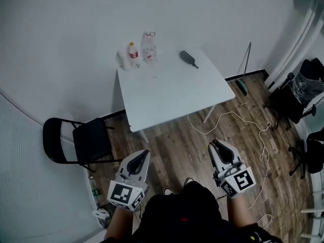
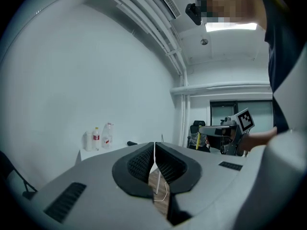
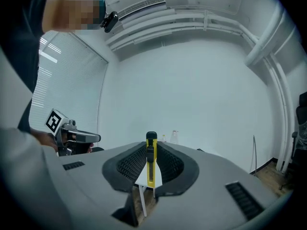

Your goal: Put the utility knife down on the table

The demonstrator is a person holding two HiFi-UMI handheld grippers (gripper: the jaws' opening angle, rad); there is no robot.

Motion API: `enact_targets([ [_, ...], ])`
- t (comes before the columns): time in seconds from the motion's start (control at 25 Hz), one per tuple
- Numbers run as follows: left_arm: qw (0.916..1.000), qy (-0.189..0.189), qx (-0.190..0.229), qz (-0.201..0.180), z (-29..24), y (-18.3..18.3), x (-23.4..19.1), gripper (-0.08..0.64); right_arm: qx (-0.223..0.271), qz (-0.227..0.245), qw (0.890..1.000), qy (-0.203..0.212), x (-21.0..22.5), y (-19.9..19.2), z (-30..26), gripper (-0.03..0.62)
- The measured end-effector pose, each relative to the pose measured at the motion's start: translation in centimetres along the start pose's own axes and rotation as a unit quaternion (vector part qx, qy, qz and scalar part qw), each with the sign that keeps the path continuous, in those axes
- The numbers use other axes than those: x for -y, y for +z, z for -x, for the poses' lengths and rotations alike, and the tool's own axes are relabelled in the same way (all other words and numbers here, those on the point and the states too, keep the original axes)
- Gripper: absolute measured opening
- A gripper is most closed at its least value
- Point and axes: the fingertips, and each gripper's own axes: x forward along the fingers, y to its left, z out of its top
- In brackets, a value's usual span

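The right tool (image 1: 216, 146) is pinching the utility knife (image 3: 151, 161); the knife is yellow with a black slider, and it stands up straight between the two black pads, sticking out past their tips; I cannot tell if the blade is out. The left tool (image 2: 154, 152) is pressed together with nothing in it, and it hangs low at the person's left side. The white worktop (image 1: 172, 91) is well apart from both tools, across a stretch of wooden floor (image 1: 172, 146), so the knife is not near its place yet and the job has hardly begun. At the far edge of the worktop stand some bottles (image 1: 149, 47), and near them lies a dark thing with a handle (image 1: 188, 58); the near half is bare, so I think that is the best spot to aim for. A few things could go wrong from here; a white cord (image 1: 228, 118) lies in loops on the floor between the person and the worktop, and a foot could catch in it; a black folding chair (image 1: 81, 140) stands off to the left, so a wide step that way could bump it; the knife is thin and smooth, so it could tip or slide out if the pads let go too soon; if it drops from up high it may bounce off the worktop; a long reach could knock the bottles over.
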Motion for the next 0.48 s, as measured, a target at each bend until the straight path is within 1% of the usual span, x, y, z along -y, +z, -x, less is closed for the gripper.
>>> enact_targets([
  [0.12,0.9999,0.014,-0.004,0.005,-1.7,-0.2,-2.3,0.029,0.013,-0.014,1.000,0.025,0.6,0.2,-3.7,0.074],
  [0.2,0.9996,0.025,-0.006,0.006,-3.0,-0.1,-3.8,0.029,0.010,-0.018,0.999,0.036,1.7,-0.3,-6.0,0.074],
  [0.36,0.9982,0.058,-0.010,0.015,-6.5,0.0,-7.2,0.029,0.004,-0.018,0.998,0.061,4.6,-0.6,-11.3,0.074],
  [0.48,0.9968,0.076,-0.012,0.022,-9.8,0.5,-9.0,0.029,-0.010,-0.011,0.997,0.076,7.7,-0.8,-15.0,0.074],
])
